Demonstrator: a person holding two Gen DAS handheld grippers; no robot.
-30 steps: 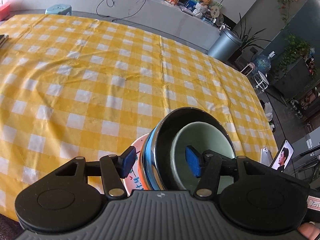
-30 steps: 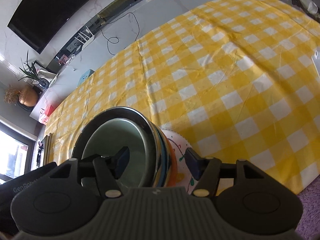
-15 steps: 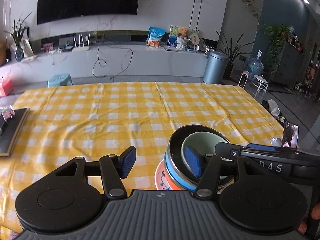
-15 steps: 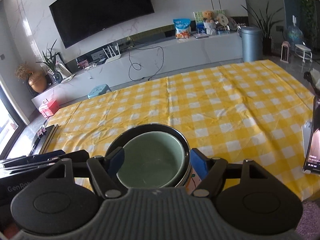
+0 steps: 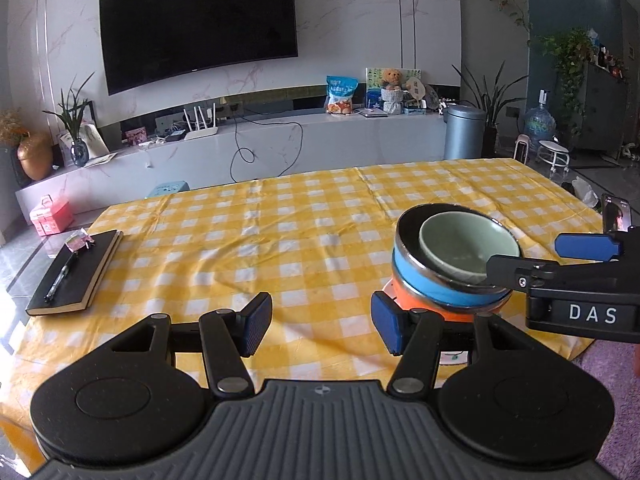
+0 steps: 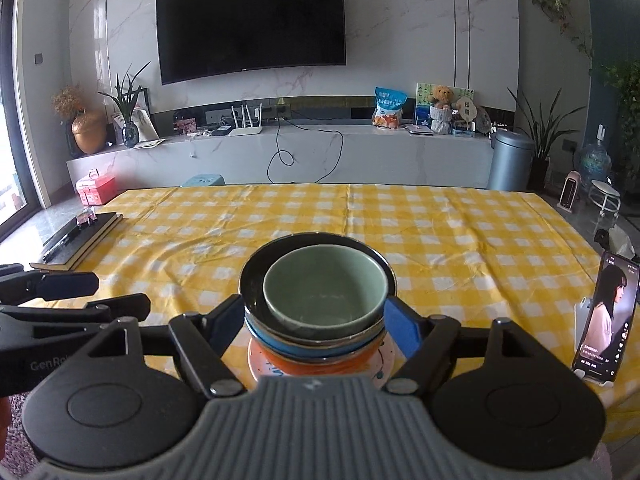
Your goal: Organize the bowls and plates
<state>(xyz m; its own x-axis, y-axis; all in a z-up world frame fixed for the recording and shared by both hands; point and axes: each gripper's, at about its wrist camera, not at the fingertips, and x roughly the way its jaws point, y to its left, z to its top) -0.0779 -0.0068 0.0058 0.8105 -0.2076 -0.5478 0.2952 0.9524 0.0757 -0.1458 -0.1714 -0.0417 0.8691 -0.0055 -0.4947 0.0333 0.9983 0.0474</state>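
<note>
A yellow-and-white checked tablecloth (image 6: 440,236) covers the whole table, and near its front edge stands one stack of dishes. At the bottom lies a single white plate (image 6: 385,364) with coloured drawings on its rim. On it sits one orange bowl (image 6: 320,364), then one blue-sided bowl (image 5: 424,280) with a shiny metal rim and a dark inside. Nested at the top is one pale green bowl (image 6: 325,294), glazed, with nothing in it. That makes three bowls and one plate, all upright and roughly centred on one another, though in the left wrist view the green bowl sits a little toward the right inside the metal rim.

The right gripper (image 6: 316,326) has its jaws spread wide, one blue pad on each side of the stack at the level of the blue and orange bowls; whether the pads touch the bowls cannot be told. The left gripper (image 5: 322,330) is also spread, holding nothing, just to the left of the stack; its right pad is close beside the orange bowl.

At the far left of the table lies one black notebook (image 5: 76,274) with one pen (image 5: 60,280) resting on its cover. At the right edge one phone (image 6: 606,320) stands upright on a stand, its screen lit.
</note>
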